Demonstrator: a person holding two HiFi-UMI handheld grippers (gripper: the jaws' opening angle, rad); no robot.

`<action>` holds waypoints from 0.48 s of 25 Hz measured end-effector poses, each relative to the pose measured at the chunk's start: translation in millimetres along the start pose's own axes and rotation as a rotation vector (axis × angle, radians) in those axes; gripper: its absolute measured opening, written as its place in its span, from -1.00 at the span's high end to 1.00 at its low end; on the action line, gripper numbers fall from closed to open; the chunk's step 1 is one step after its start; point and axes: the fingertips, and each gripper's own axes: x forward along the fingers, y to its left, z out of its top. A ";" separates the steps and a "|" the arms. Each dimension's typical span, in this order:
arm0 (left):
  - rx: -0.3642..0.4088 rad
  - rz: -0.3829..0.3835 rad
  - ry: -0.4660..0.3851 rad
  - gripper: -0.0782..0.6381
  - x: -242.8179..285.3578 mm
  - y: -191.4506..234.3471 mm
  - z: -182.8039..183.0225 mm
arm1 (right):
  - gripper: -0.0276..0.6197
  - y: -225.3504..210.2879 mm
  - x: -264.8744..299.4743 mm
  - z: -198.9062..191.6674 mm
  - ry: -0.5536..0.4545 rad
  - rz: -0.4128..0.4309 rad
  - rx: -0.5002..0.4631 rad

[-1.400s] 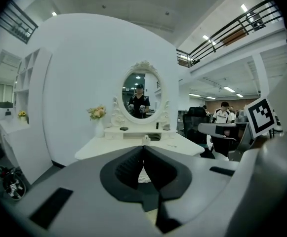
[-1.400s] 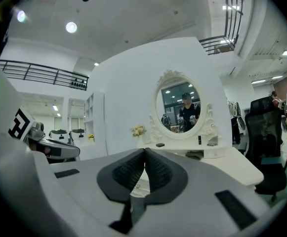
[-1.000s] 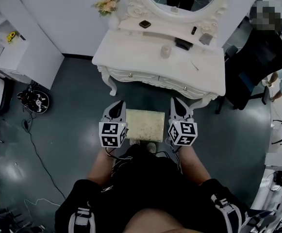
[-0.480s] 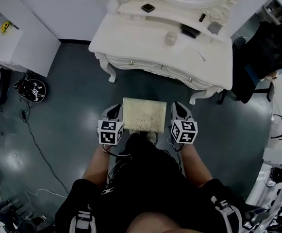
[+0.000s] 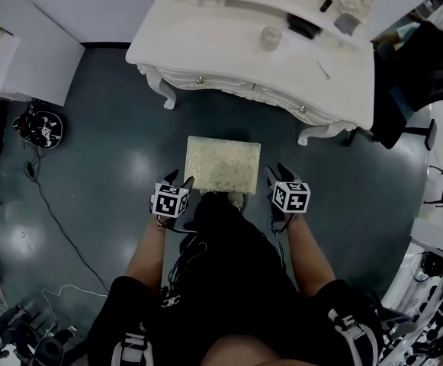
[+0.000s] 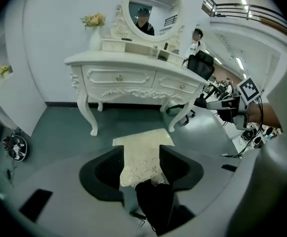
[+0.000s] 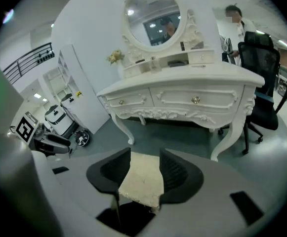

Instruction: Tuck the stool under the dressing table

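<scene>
The stool point(image 5: 223, 164), with its cream patterned seat, stands on the dark floor point(image 5: 114, 151) in front of the dressing table point(image 5: 229, 56). It is square to the drawer front and a strip of floor lies between the two. It is not under the dressing table, and the gap looks much as it did a second ago.

What has changed is the grippers. A second ago they flanked the seat's two sides, their tips reaching toward the dressing table. Now both have drawn back to the side of the stool away from it: the left gripper point(image 5: 177, 181) sits at one near corner and the right gripper point(image 5: 275, 177) at the other.

They have also dipped. A moment ago both gripper views looked level at the oval mirror point(image 6: 154, 3), with the jaws pressed together. Now both look down, with the seat fabric lying in the gap and the dressing table's curved front legs beyond.

Each pair of tongs stands moderately apart. Neither seems to pinch the seat, which appears to lie beneath the jaws, not clamped between them.

This reads as lining up behind the stool to send it forward between the front legs. The tuck itself remains to be done.

A black office chair point(image 5: 419, 59) stands off the dressing table's end, well clear of the stool's path.
</scene>
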 end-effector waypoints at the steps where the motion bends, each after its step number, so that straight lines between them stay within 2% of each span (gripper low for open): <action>1: -0.004 -0.003 0.016 0.15 9.3 4.0 -6.0 | 0.28 -4.9 7.0 -8.1 0.018 0.009 0.020; 5: -0.019 -0.022 0.075 0.13 46.6 22.4 -24.6 | 0.27 -16.6 37.8 -35.0 0.049 0.062 0.091; 8: -0.028 -0.048 0.093 0.12 76.7 32.7 -35.3 | 0.27 -27.3 61.2 -60.4 0.095 0.078 0.093; 12: -0.063 -0.122 0.118 0.10 128.9 48.0 -51.3 | 0.24 -45.6 105.5 -90.3 0.152 0.101 0.098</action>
